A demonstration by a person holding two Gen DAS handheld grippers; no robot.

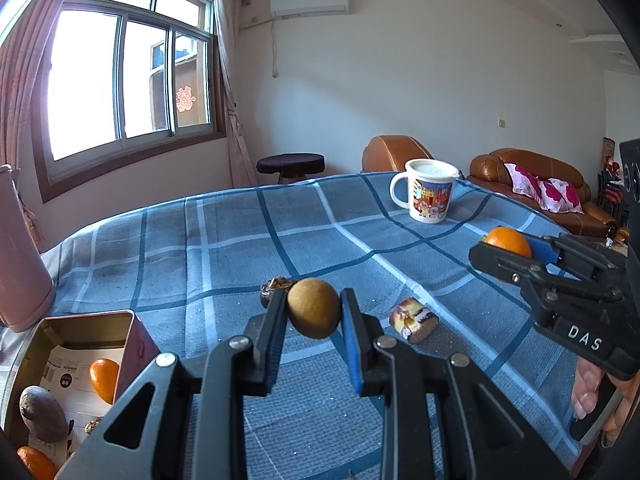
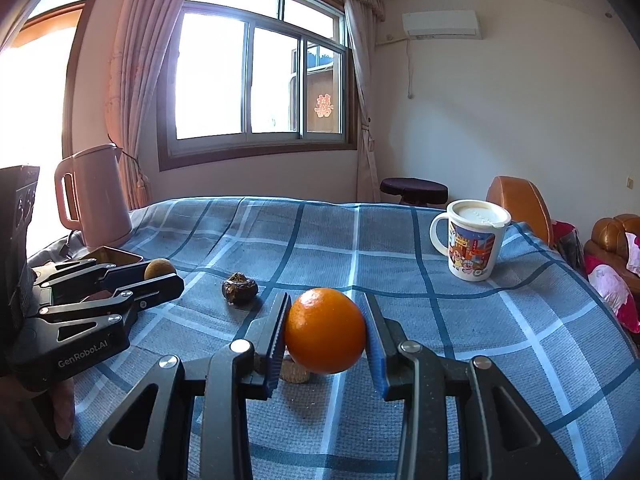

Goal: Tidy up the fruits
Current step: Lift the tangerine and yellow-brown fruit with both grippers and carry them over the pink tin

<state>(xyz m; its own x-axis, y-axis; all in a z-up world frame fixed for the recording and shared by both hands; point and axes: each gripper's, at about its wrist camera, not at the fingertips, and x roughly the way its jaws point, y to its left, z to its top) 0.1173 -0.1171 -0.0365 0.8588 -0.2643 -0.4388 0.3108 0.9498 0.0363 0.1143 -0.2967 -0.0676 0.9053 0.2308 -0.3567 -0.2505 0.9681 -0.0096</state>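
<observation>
Left gripper (image 1: 314, 316) fills bottom centre of its view, clamped on a small brown round fruit (image 1: 314, 308) held above the blue plaid cloth (image 1: 240, 248). Right gripper (image 2: 326, 332) likewise grips an orange (image 2: 325, 330) mid-frame. Open tin box (image 1: 80, 344) at lower left holds another orange (image 1: 103, 380). Cartoon mug (image 2: 472, 244) at right, pink kettle (image 2: 94, 196) at left.

cartoon mug (image 2: 471, 243): lidded, upright on plaid cloth (image 2: 360, 240) | pink kettle (image 2: 94, 196): far corner | wrapped snack (image 1: 413, 320): on cloth
</observation>
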